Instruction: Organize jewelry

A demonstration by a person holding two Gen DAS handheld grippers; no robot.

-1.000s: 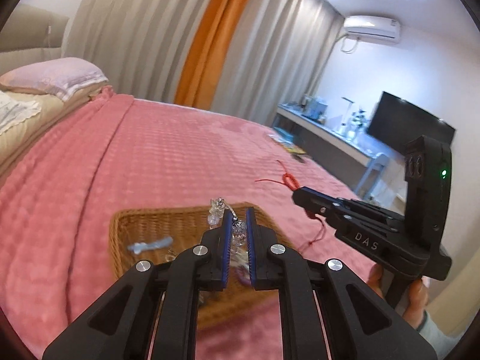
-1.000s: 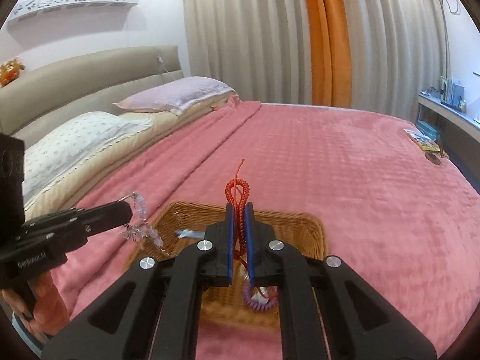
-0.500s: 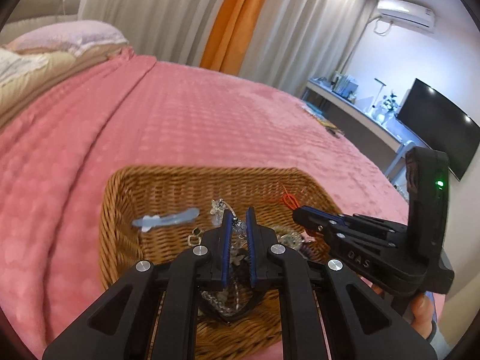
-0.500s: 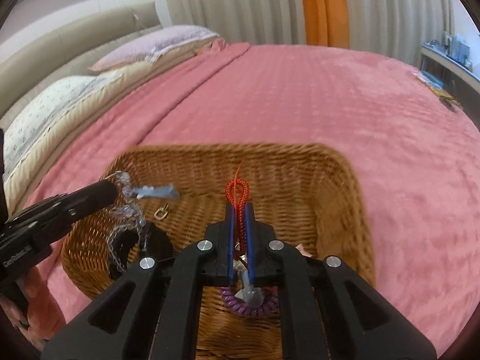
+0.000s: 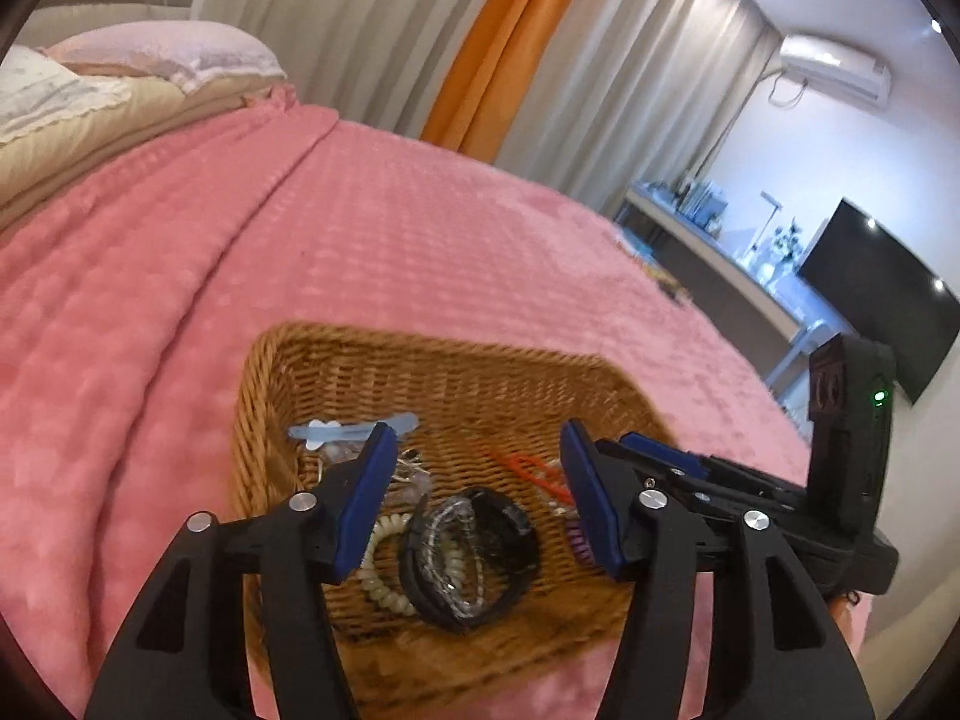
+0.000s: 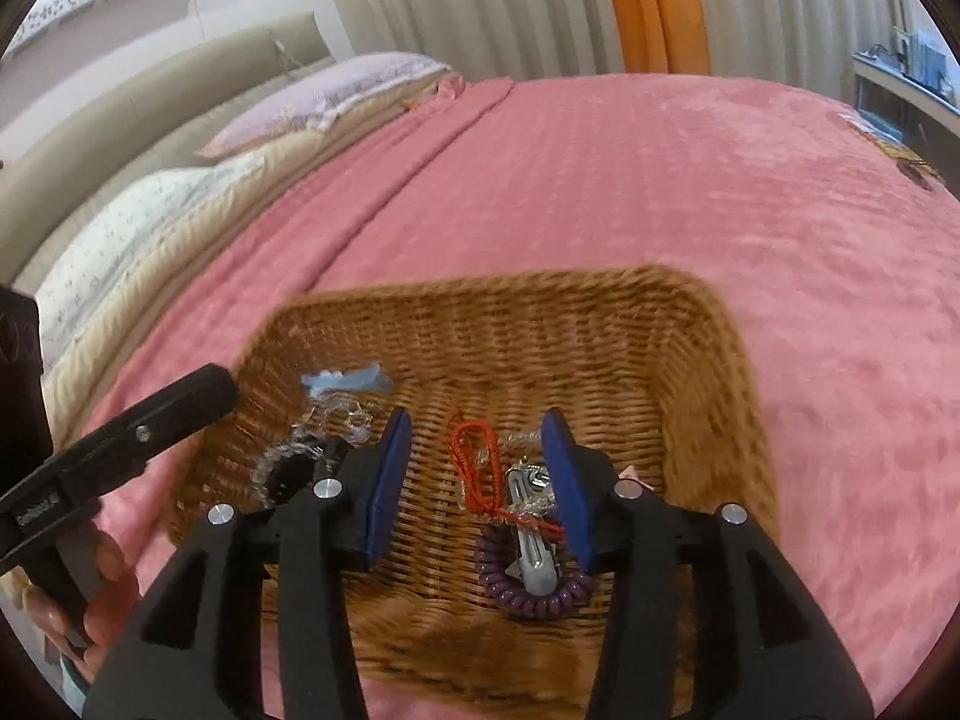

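Both your grippers hang over the wicker basket [image 6: 708,372] on the pink blanket [image 5: 360,252]. Left gripper [image 5: 477,495] is spread wide, holding nothing. Right gripper [image 6: 477,480] is spread wide too, nothing between its pads.

Jewelry sits inside the basket:
- black bangle [image 5: 468,558] with a clear bead strand draped on it, under your left gripper
- cream coil tie [image 5: 384,570] touching the bangle
- pale blue clip [image 5: 351,429] near the far left wall
- red cord [image 6: 474,468] under your right gripper, lying across a silver clip [image 6: 531,540] and a purple coil tie [image 6: 528,591]

Looks like both drops are done; I see no loose pieces on the blanket.

Risks from here:
1. Pull up carelessly and a fingertip can snag the red cord or bead strand, dragging it out.
2. The 2 grippers are close; the right one's tips sit just beside your left finger, so they can knock together.
3. Soft bedding means a bump on the rim may tip the basket.
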